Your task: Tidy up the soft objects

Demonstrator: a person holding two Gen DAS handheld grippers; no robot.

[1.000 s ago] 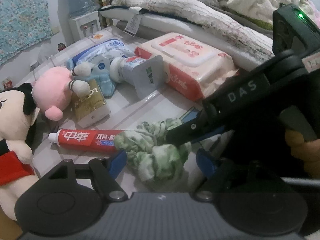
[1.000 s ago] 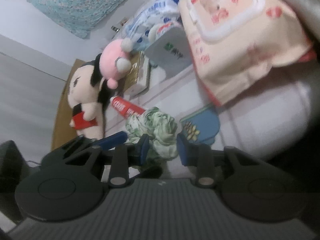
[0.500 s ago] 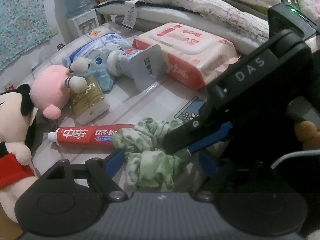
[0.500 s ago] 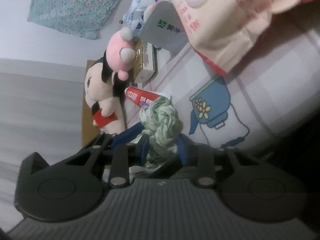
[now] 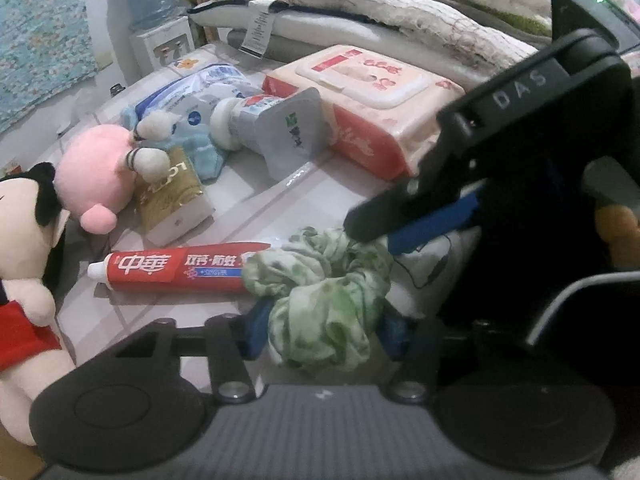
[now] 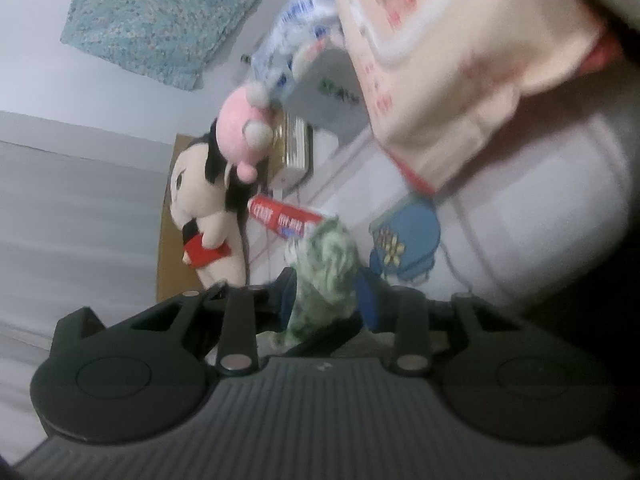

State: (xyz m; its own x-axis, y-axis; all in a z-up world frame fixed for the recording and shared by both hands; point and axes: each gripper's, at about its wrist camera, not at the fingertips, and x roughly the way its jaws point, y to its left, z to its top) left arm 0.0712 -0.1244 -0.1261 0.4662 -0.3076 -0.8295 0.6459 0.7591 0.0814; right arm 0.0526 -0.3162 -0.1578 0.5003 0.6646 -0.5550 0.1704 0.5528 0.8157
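A green and white scrunchie (image 5: 320,304) lies bunched on the tiled sheet, just right of a red toothpaste tube (image 5: 180,266). My left gripper (image 5: 322,330) has its jaws closing, and both blue pads press the lower part of the scrunchie. My right gripper (image 5: 372,236) reaches in from the right and holds the scrunchie's upper end. In the right wrist view the scrunchie (image 6: 326,264) sits between the blue pads of the right gripper (image 6: 326,300), whose jaws are opening slightly while still touching the fabric.
To the left stand a doll in red (image 5: 24,220), a pink plush (image 5: 94,172), a gold box (image 5: 172,200) and a blue plush (image 5: 200,148). A grey tube (image 5: 276,124) and a wet-wipes pack (image 5: 372,96) lie behind. Folded bedding (image 5: 360,4) fills the back.
The left gripper's jaws have come together onto the scrunchie, which they stood wide around before. The right gripper has kept its hold and rolled a little.
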